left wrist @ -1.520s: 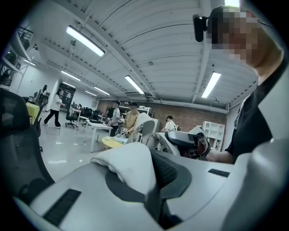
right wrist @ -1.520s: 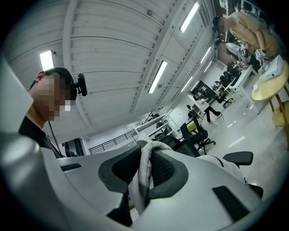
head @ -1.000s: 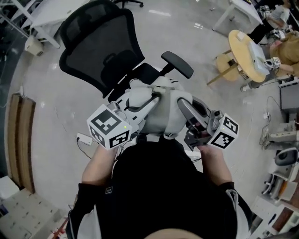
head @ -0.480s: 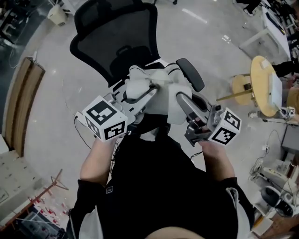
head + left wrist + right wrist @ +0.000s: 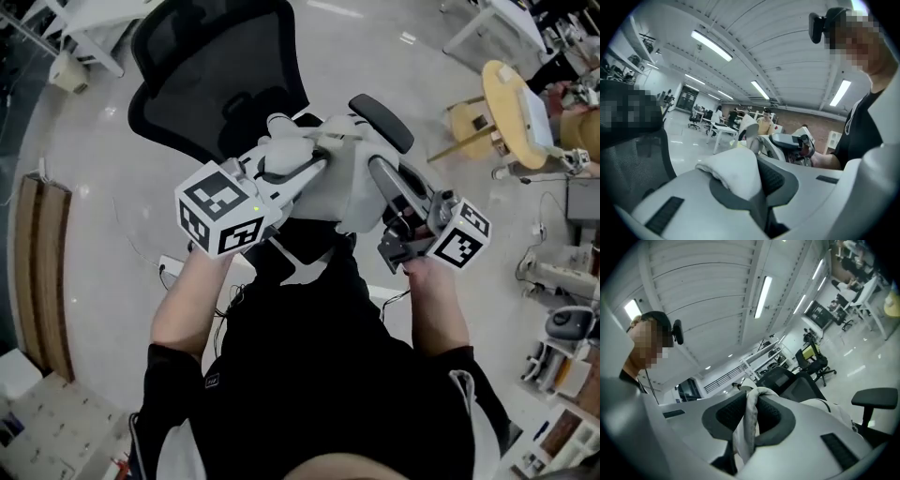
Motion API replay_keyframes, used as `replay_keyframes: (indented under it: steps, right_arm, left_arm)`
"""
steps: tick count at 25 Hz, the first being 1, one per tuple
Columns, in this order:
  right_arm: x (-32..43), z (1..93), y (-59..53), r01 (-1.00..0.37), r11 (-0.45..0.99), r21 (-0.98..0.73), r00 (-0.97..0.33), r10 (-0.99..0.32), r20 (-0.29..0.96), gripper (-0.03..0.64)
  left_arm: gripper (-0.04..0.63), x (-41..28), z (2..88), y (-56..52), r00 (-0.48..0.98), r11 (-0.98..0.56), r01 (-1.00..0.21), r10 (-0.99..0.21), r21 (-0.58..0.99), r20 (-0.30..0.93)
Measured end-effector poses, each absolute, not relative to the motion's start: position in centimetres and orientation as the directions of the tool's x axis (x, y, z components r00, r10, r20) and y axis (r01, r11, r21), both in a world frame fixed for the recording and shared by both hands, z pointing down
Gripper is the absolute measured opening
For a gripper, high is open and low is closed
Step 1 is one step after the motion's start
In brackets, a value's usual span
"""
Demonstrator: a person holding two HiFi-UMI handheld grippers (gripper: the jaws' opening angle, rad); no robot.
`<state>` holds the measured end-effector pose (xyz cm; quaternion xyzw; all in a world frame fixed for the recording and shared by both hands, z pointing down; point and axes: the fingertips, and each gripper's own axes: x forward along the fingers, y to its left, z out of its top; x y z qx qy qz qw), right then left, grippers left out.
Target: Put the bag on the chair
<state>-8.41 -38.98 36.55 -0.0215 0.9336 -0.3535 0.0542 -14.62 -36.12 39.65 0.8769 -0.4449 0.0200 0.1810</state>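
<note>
**A:** What sits closest to the camera?

**B:** The person's two forearms [image 5: 186, 305], one behind each tool. The left gripper [image 5: 322, 157] has its black-and-white marker cube [image 5: 221, 221] behind its jaws. The right gripper [image 5: 373, 167] carries a matching cube [image 5: 459, 244].

**A:** How do the left jaws stand?

**B:** They are clamped on a thick fold of the pale grey soft fabric bag [image 5: 339, 192]. In the left gripper view that fold [image 5: 735, 171] bulges up out of the dark pads.

**A:** And the right ones?

**B:** They pinch a thinner strip of the same bag [image 5: 749, 420]. It runs down between the ribbed pads, and the jaws are held slightly apart by the cloth.

**A:** So where is the bag?

**B:** It is slung between the two sets of jaws, with its bulk hanging below and between them. It hides the seat, so I cannot tell whether it rests on it.

**A:** What lies past the jaws?

**B:** The black mesh office chair [image 5: 217, 80] is just beyond the left gripper's tips. Its padded black armrest [image 5: 380, 122] is right beside the right gripper's tips. The right gripper view shows that backrest [image 5: 799, 383] ahead.

**A:** Farther out?

**B:** A round pale wooden table [image 5: 511, 98] stands well off to the right gripper's outer side on a glossy light floor [image 5: 103, 187]. White desks [image 5: 89, 28] stand far beyond the left gripper.
</note>
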Motion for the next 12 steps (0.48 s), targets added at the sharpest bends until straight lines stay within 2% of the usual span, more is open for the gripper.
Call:
replay_keyframes:
  steps: [5, 12]
  right_arm:
    - [-7.5, 36.9, -37.2, -0.128, 0.705, -0.697, -0.970, -0.235, -0.059, 0.069]
    - [-5.8, 35.8, -35.6, -0.137, 0.710, -0.691, -0.960, -0.268, -0.085, 0.069]
  left_arm:
    - [0.034, -13.7, 39.9, -34.5, 0.723, -0.661, -0.691, -0.646, 0.293, 0.246]
    - [0.034, -12.6, 38.9, -35.2, 0.750, -0.670, -0.659, -0.621, 0.342, 0.228]
